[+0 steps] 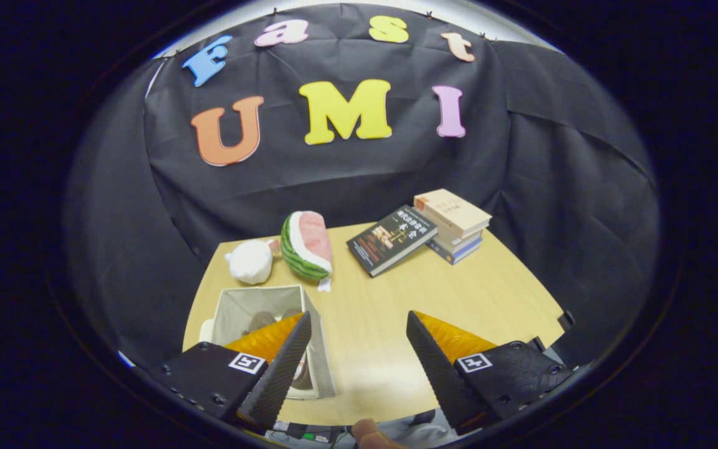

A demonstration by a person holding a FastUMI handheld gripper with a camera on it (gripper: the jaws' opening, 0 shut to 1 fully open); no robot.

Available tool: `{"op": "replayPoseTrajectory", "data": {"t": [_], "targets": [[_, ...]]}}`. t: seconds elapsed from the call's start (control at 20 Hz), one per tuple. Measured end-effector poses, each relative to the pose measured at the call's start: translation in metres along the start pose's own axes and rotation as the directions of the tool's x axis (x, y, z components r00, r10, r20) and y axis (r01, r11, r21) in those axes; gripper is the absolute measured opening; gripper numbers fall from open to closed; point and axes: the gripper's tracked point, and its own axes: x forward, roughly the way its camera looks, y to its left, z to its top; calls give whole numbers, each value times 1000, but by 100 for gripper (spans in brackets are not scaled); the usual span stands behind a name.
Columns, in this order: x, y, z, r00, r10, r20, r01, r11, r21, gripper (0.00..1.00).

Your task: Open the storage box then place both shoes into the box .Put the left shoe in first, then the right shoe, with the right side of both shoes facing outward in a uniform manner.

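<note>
Furthest left, beside the left finger, we see the storage box (pixel 259 312), a pale fabric cube with soft, slightly sagging walls and its top open. Something dark lies inside; we judge it to be the shoes, though the finger hides too much for us to tell how they face. Beyond the box sit a white plush toy (pixel 250 260) and a watermelon-slice plush (pixel 306 244), both rounded and fuzzy, probably just clutter.

Our gripper (pixel 359 355) hangs above the bare wooden table (pixel 496 293), its ridged black fingers (pixel 284 368) spread wide and grasping nothing, raised as if it has no job in hand.

Further right, a glossy dark book (pixel 392 239) leans against a stack of books (pixel 455 224), hard-edged and flat, well apart from the box and out of our working path.
</note>
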Motion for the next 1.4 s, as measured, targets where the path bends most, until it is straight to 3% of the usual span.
{"op": "replayPoseTrajectory", "data": {"t": [0.2,0.45,0.75,1.4], "targets": [[-42,-12,52,977,22,214,-19,1000,-15,96],[-85,-14,105,911,53,410,-25,997,-73,96],[-95,-5,130,871,158,465,-103,985,-141,96],[-96,-20,143,875,109,472,-66,992,-108,96]]}}
